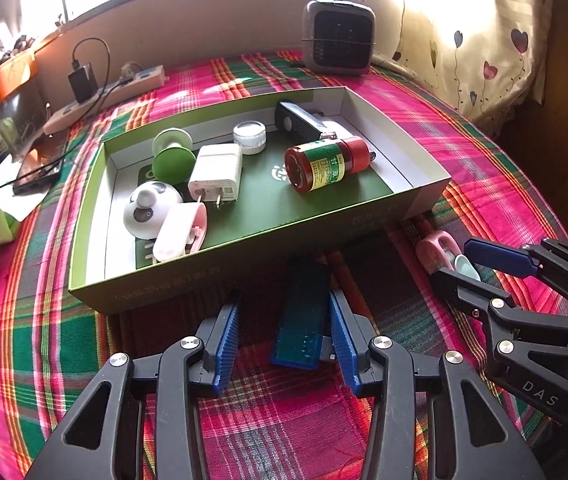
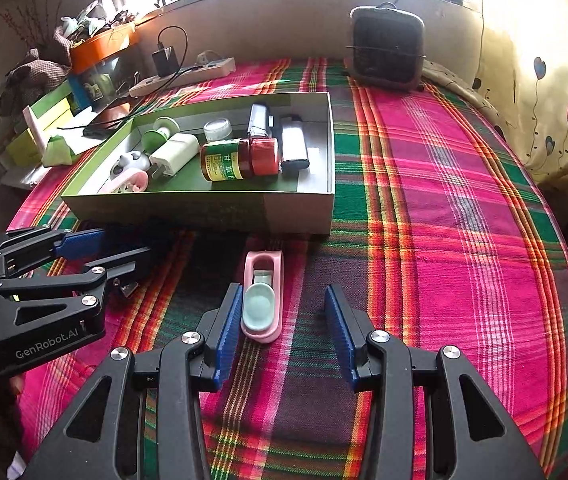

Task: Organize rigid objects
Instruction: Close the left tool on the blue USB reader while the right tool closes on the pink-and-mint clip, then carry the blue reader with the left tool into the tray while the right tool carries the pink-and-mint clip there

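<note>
Two small things lie outside the box [image 1: 244, 268] on the plaid cloth [image 2: 444, 200]: a blue stick [image 1: 304, 320] and a pink nail clipper [image 2: 264, 300]. The stick lies between the fingers of the left claw [image 1: 286, 344], close against the right-hand pad with a clear gap on the other side, so those jaws stand open and grip nothing. The clipper sits inside the right claw [image 2: 284, 328], beside its left pad and well clear of the other; it too is open and empty.

Each claw would do well to centre on its object before closing, then lift clear of the box's near wall and set down in the bare green patch by the red-capped bottle [image 1: 326, 164]. The clipper is low and smooth and may slip.

The cloth is soft and lightly rumpled. Behind stand a small heater [image 1: 338, 36], a power strip [image 1: 104, 96], a heart-print curtain [image 1: 484, 40] and a bright window.
</note>
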